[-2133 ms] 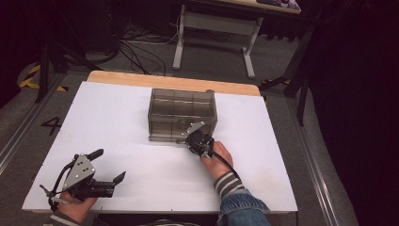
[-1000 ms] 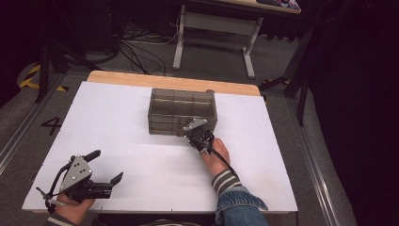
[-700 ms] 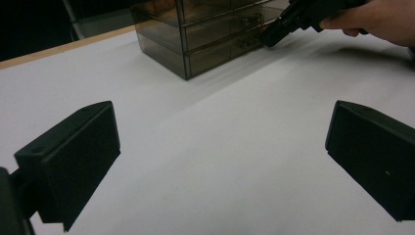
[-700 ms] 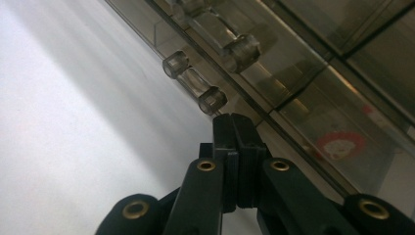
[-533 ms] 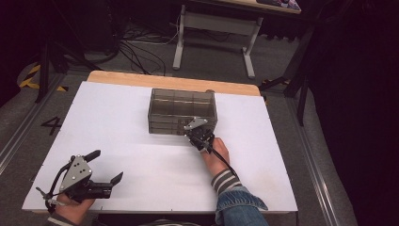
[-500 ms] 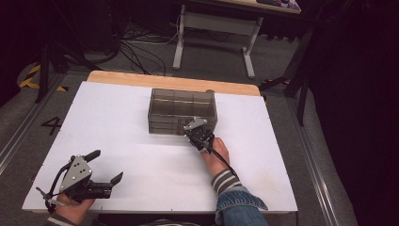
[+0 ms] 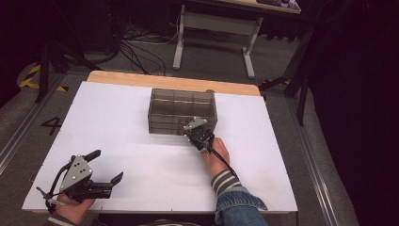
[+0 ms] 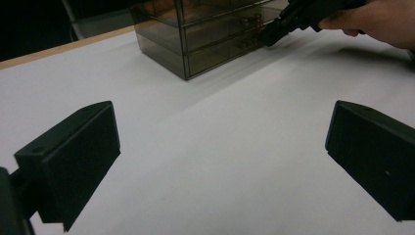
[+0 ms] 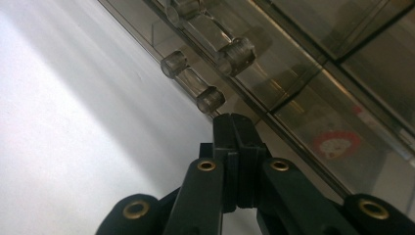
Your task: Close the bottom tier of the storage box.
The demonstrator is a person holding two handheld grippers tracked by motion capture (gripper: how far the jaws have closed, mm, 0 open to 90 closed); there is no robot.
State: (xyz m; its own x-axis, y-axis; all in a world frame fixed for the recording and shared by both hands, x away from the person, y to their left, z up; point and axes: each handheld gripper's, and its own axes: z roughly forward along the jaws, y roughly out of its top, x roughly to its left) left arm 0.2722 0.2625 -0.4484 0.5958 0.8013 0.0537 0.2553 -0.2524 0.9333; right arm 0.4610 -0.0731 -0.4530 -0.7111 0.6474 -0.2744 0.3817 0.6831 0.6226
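Note:
A smoky see-through drawer box [image 7: 181, 110] stands at the middle of the white table [image 7: 141, 155]. My right gripper [image 7: 190, 133] is shut with its tips against the box's lower front. In the right gripper view its jaws [image 9: 235, 125] are pressed together with nothing between them, just below a clear bar handle [image 9: 193, 83] of a drawer; a second handle [image 9: 210, 39] sits above. My left gripper [image 7: 106, 165] rests open at the table's near left corner, far from the box. The left gripper view has its jaws [image 8: 222, 142] wide apart over bare table, with the box [image 8: 195, 29] and right gripper [image 8: 293, 14] beyond.
A small round red-and-white item [image 9: 336, 142] shows through a drawer front. A wooden strip [image 7: 164, 81] edges the table's far side. Beyond it stand a desk frame [image 7: 211, 33] and cables on the floor.

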